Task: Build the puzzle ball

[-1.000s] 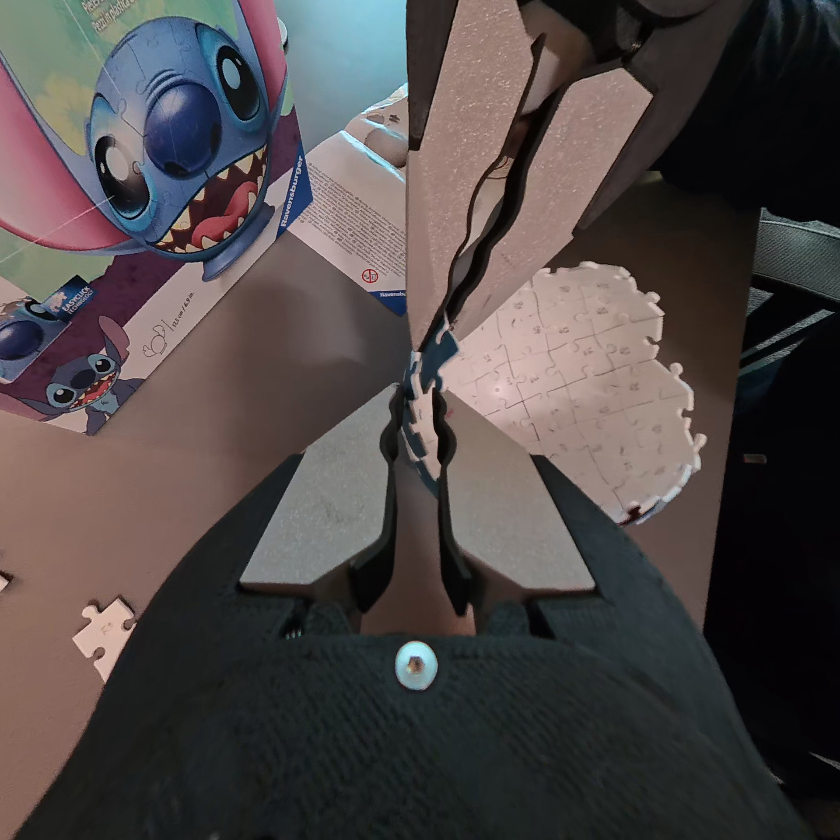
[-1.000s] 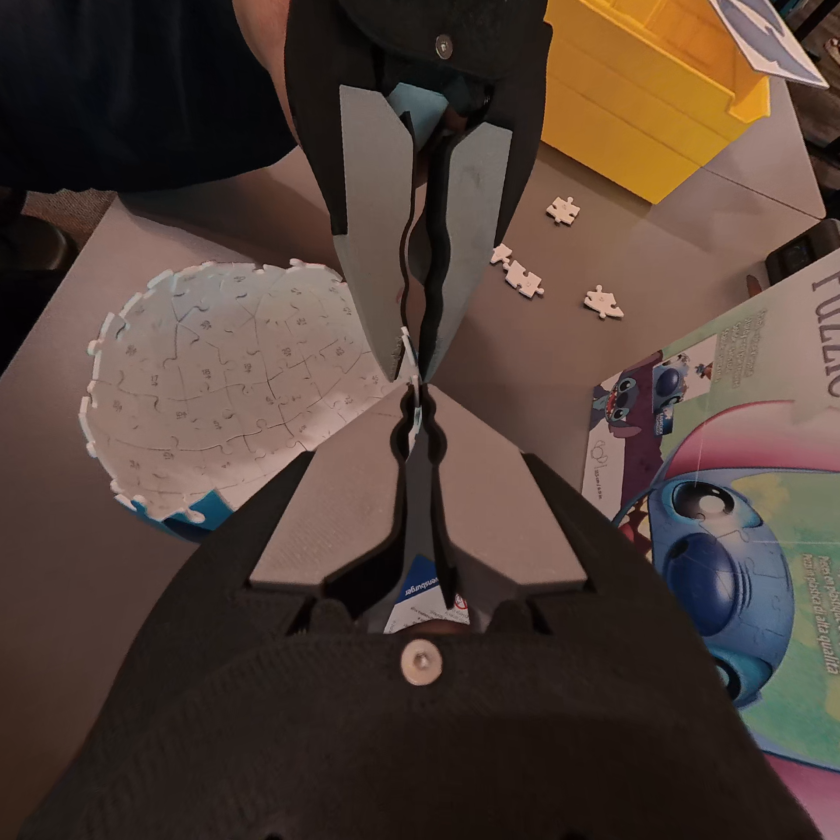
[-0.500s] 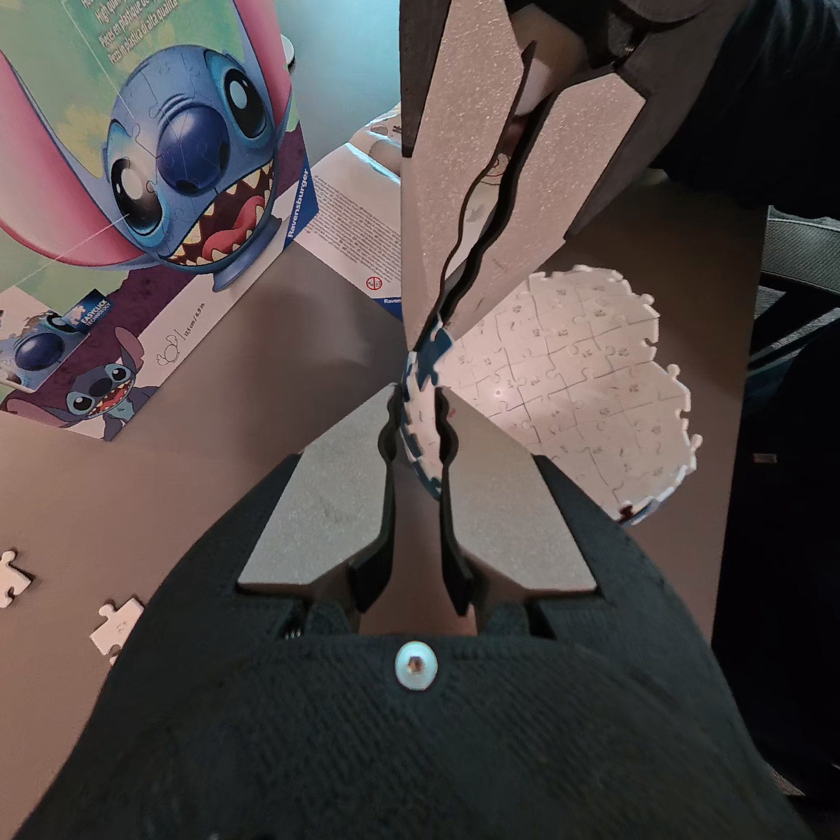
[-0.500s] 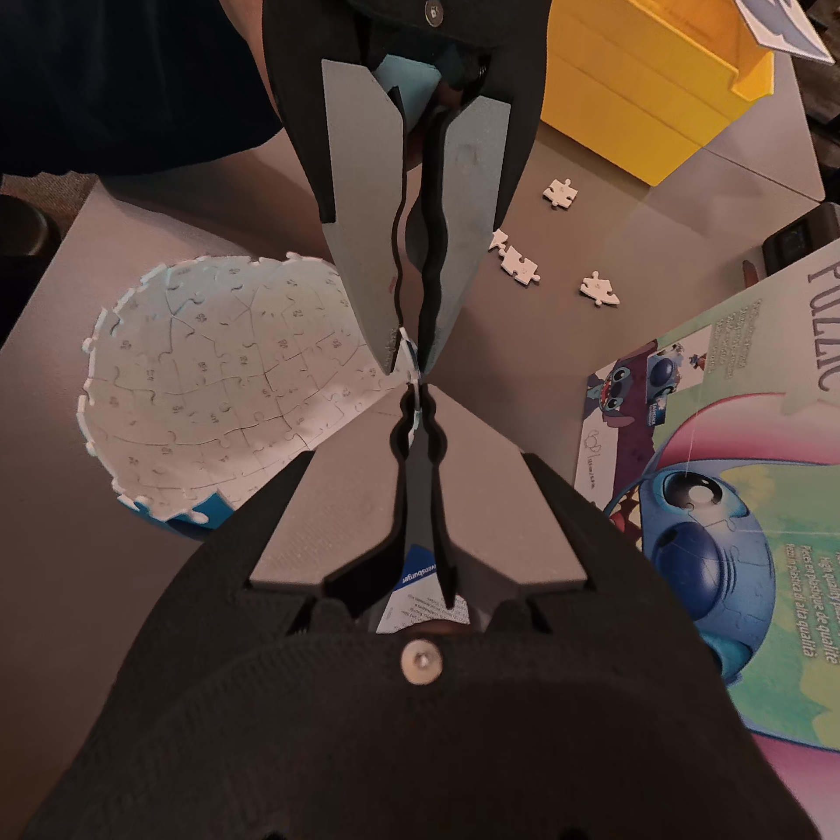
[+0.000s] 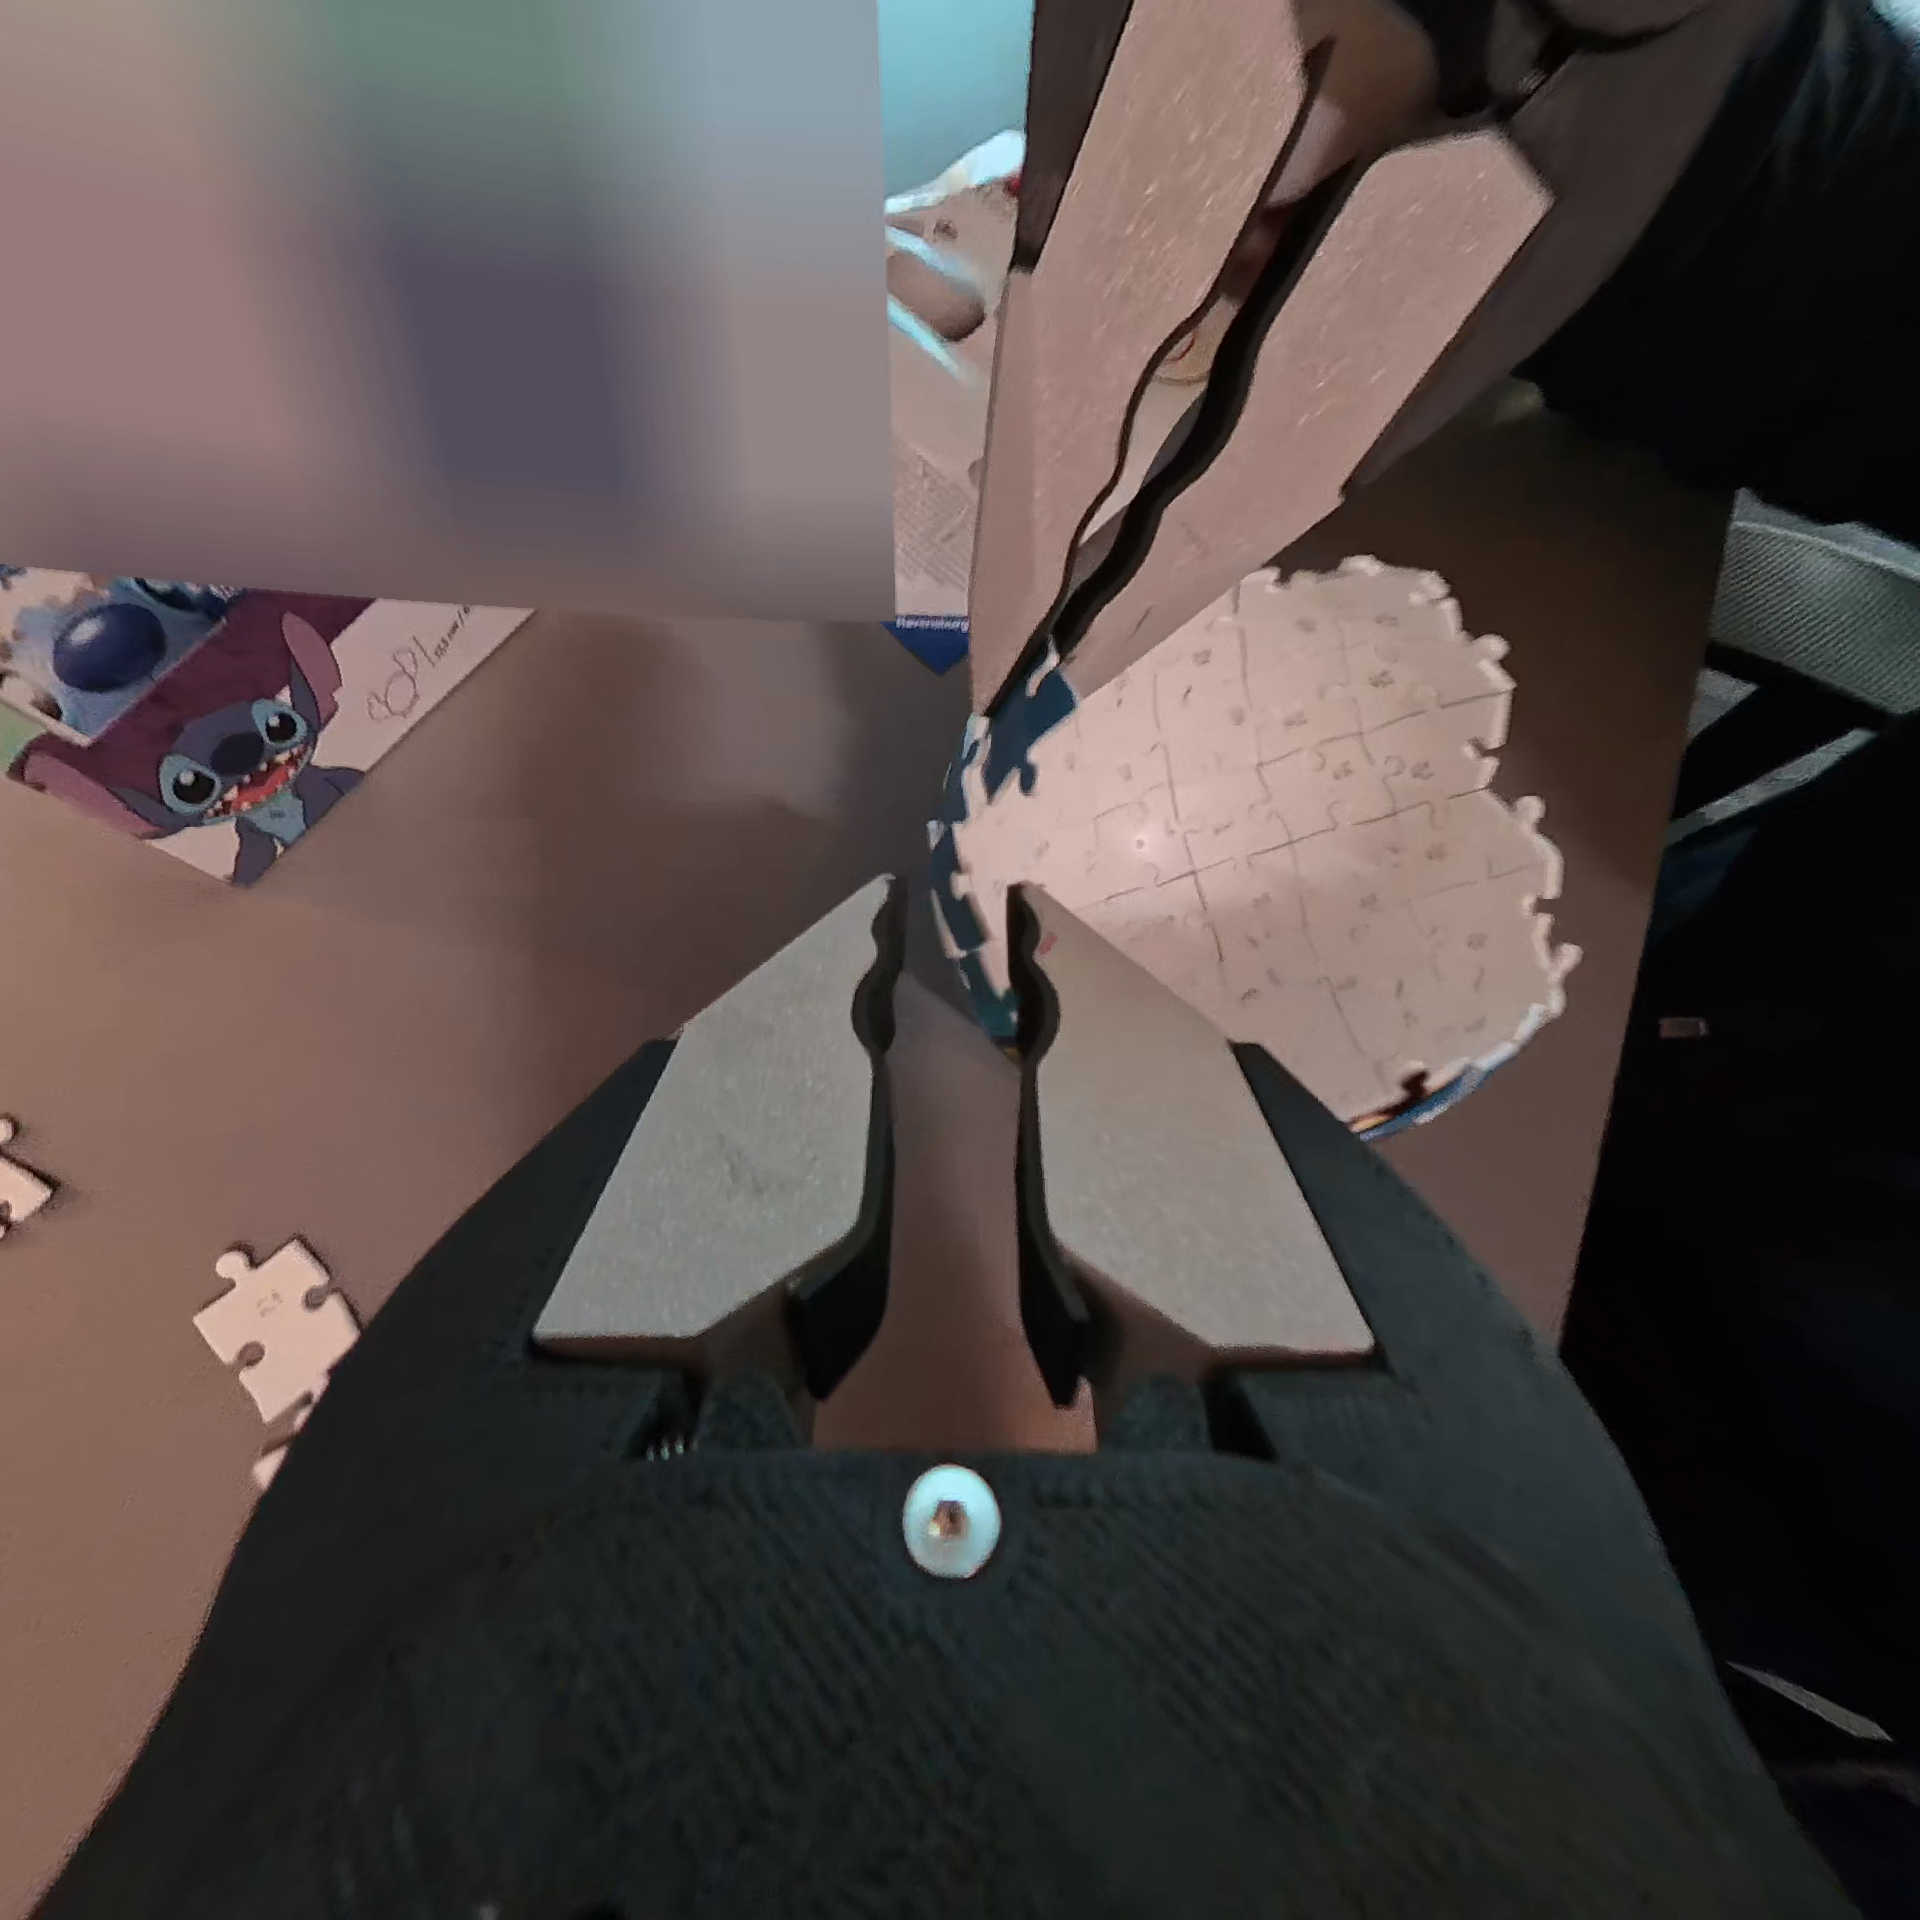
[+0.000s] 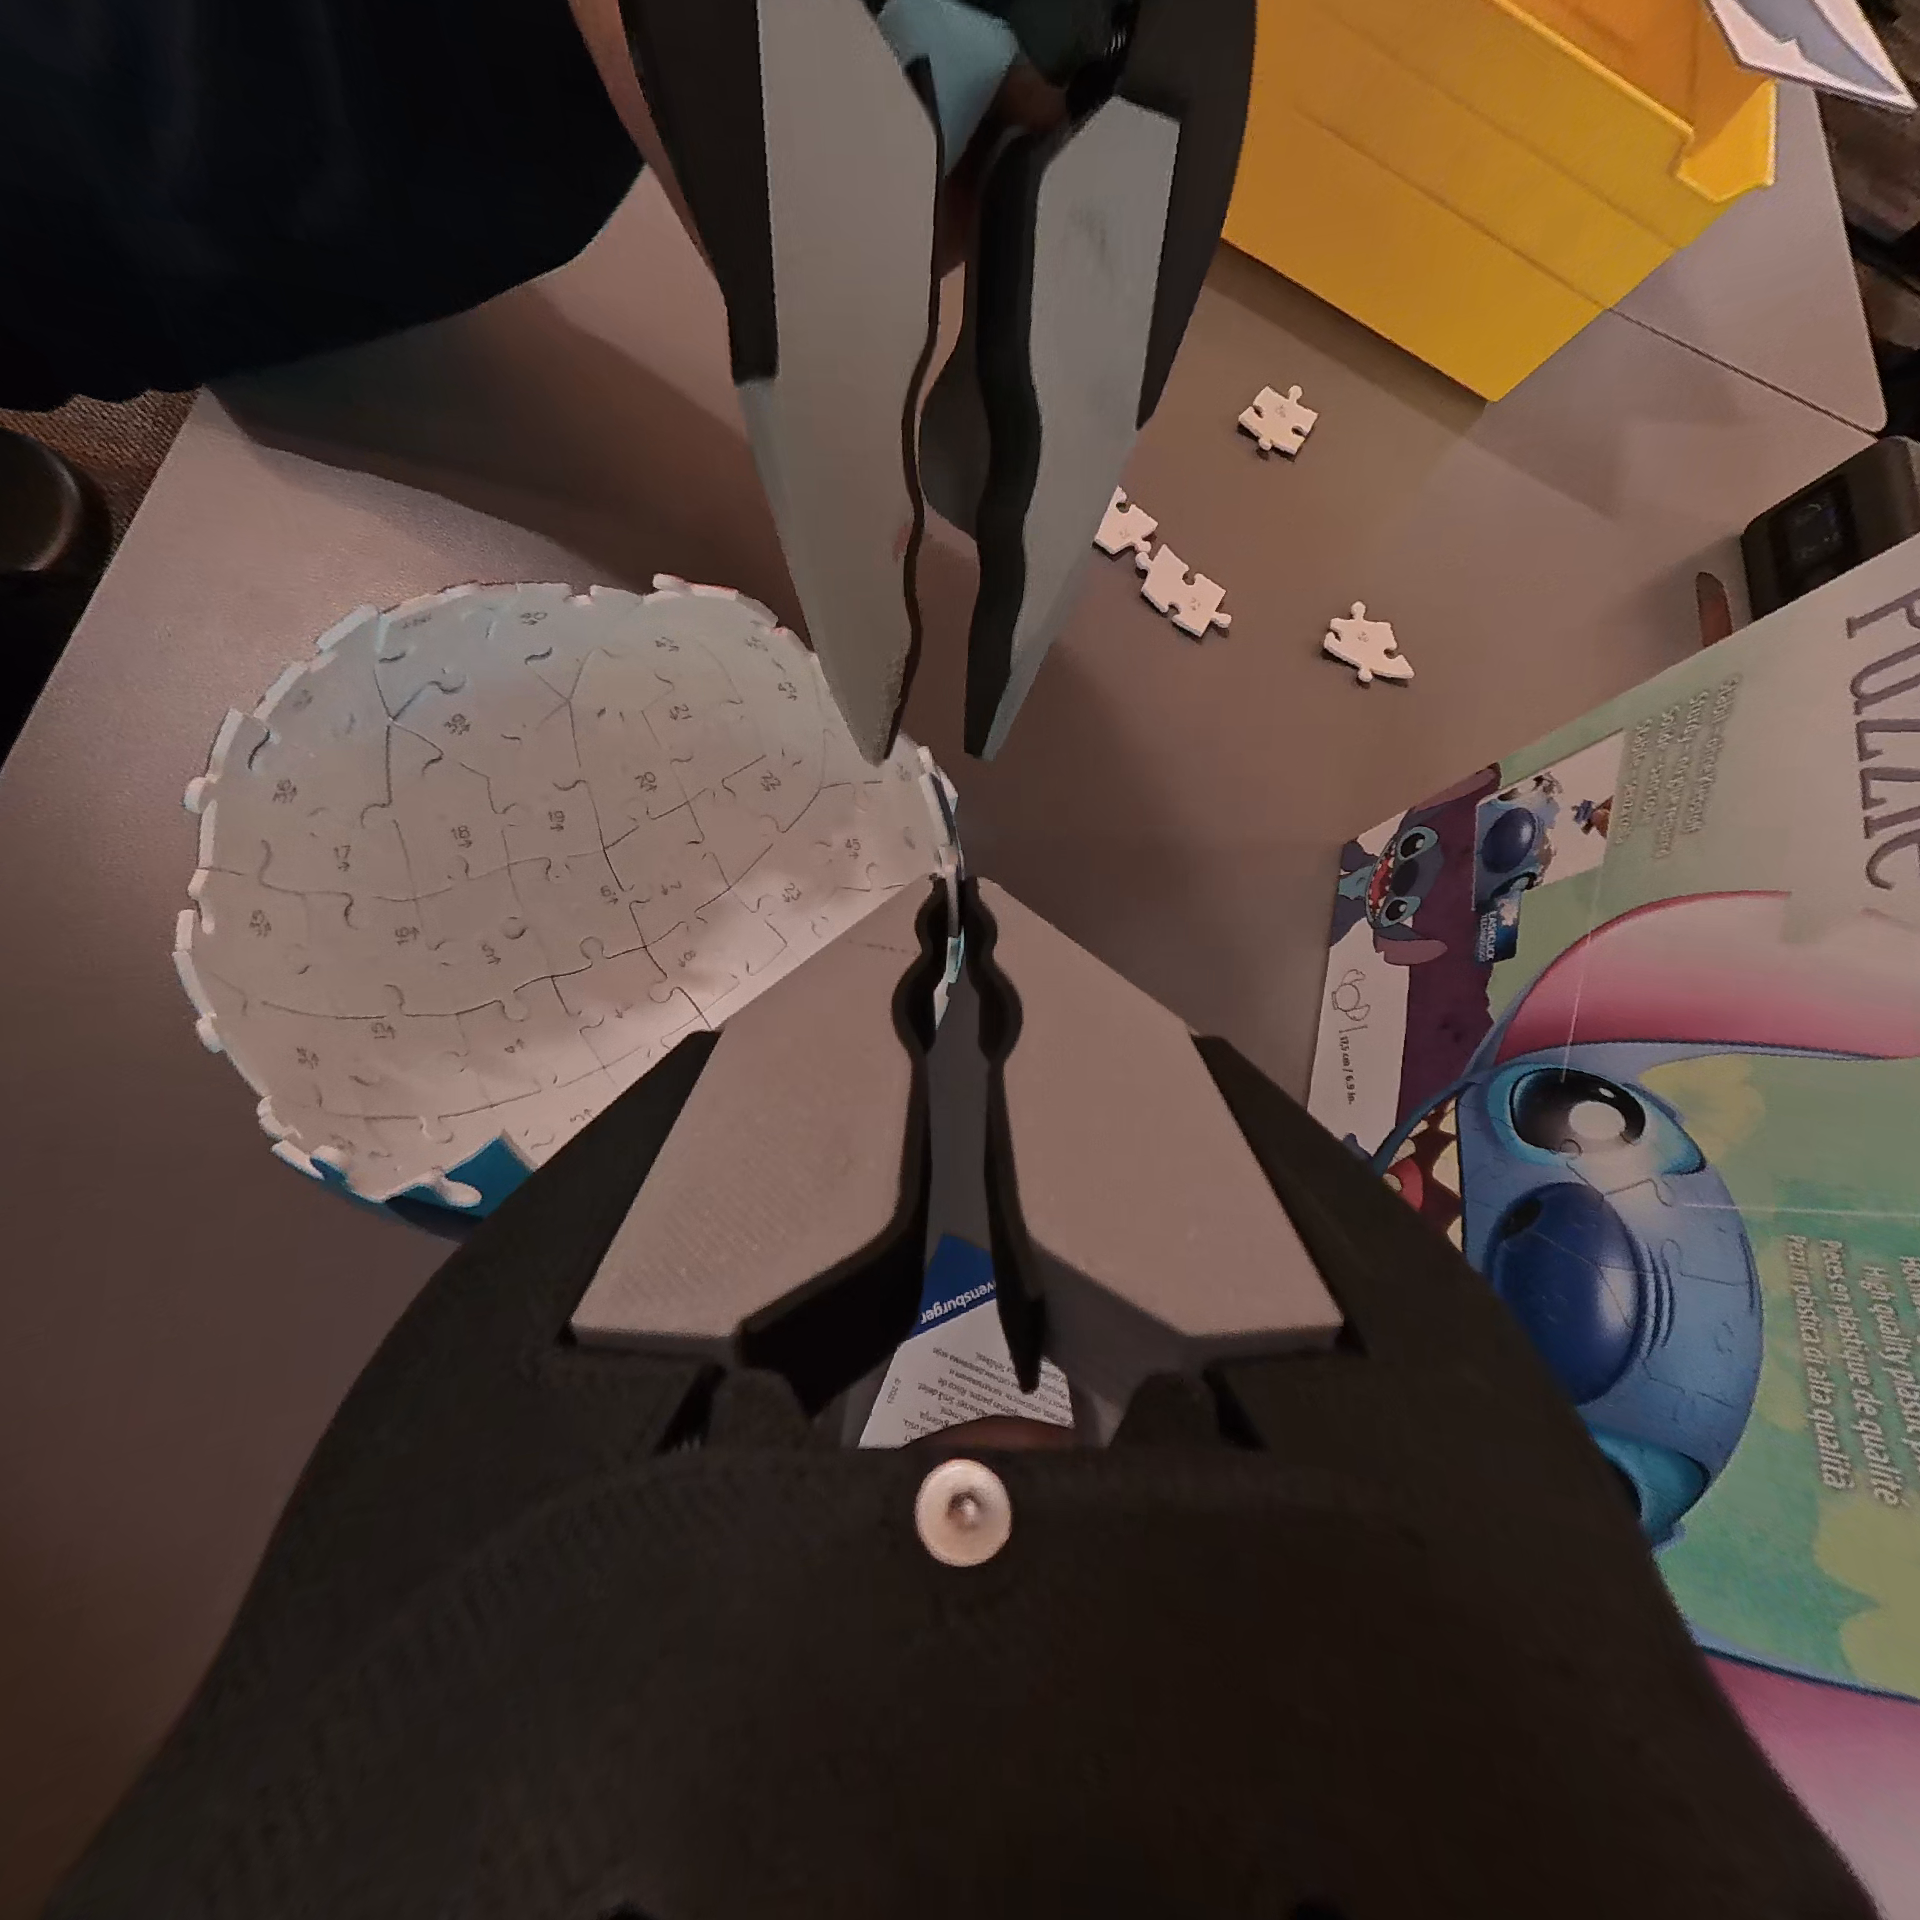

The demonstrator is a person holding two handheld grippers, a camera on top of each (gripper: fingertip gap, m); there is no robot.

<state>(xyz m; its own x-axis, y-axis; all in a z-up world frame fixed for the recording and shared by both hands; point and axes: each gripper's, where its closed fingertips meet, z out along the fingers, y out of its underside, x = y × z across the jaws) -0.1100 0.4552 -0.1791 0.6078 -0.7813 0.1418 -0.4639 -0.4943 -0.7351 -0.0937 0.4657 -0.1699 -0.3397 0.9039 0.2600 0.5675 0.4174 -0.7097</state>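
The half-built puzzle ball (image 5: 1299,831) is a white numbered bowl-shaped shell with a blue outside, resting on the brown table; it also shows in the right wrist view (image 6: 520,883). My left gripper (image 5: 954,899) is open, its fingers standing on either side of the shell's near rim. It comes in from the top of the right wrist view (image 6: 930,748) with a clear gap between the tips. My right gripper (image 6: 958,899) is shut on the shell's rim, and it reaches down from the top of the left wrist view (image 5: 1023,665) onto a blue rim piece.
Loose white pieces lie on the table (image 5: 275,1320) (image 6: 1174,582) (image 6: 1366,639). The puzzle box (image 6: 1662,1143) lies flat beside the shell. A yellow bin (image 6: 1455,187) stands behind. A leaflet (image 6: 966,1371) lies under my right gripper. The table edge (image 5: 1621,935) runs just past the shell.
My left gripper has opened and let go of the shell's rim. My right gripper stays shut on the rim. The shell has tilted and shifted slightly.
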